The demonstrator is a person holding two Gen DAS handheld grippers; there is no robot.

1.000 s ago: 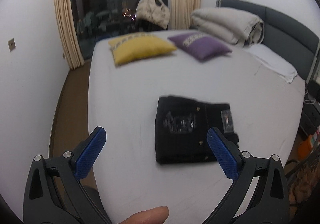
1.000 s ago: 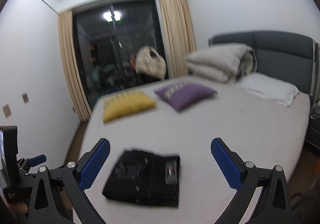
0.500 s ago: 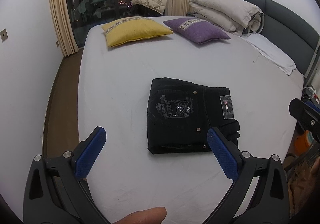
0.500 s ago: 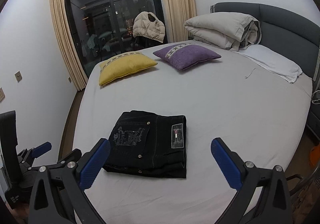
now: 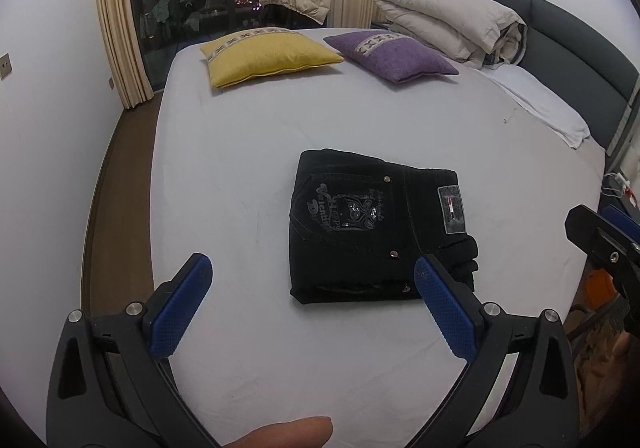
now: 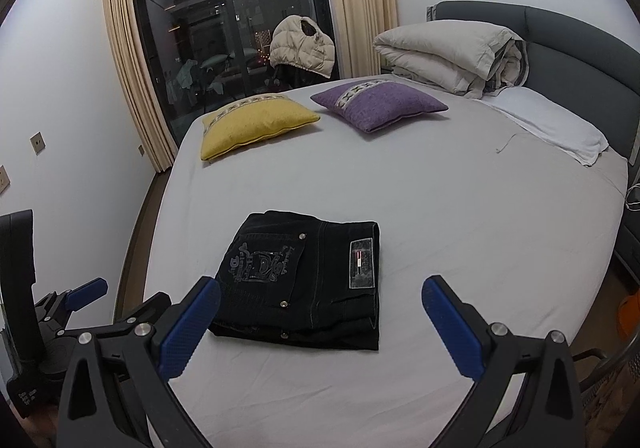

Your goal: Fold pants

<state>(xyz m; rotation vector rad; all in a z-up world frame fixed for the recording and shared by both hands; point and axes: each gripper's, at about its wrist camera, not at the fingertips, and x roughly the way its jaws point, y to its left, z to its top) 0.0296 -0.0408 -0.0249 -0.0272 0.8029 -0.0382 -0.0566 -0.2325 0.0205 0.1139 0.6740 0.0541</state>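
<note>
Black pants (image 5: 372, 224) lie folded into a compact rectangle on the white bed (image 5: 248, 136), back pocket print and waistband label facing up. In the right wrist view the same pants (image 6: 304, 276) rest near the bed's front edge. My left gripper (image 5: 310, 268) hangs open above the bed, short of the pants, with nothing between its blue pads. Held back from the bundle too, my right gripper (image 6: 320, 294) is open and empty. The right gripper's body (image 5: 600, 236) shows at the right edge of the left wrist view; the left gripper (image 6: 86, 288) appears at the lower left of the right wrist view.
A yellow cushion (image 5: 268, 52) and a purple cushion (image 5: 392, 52) lie at the far side of the bed. A rolled duvet (image 5: 452, 24) and white pillow (image 5: 536, 100) sit by the grey headboard (image 5: 568, 40). Brown floor (image 5: 116, 184) runs along the left.
Both grippers have steadied and tilted down slightly, so the folded pants now sit sharper and a bit nearer in both views. The pants have not moved. Both grippers stayed open.
</note>
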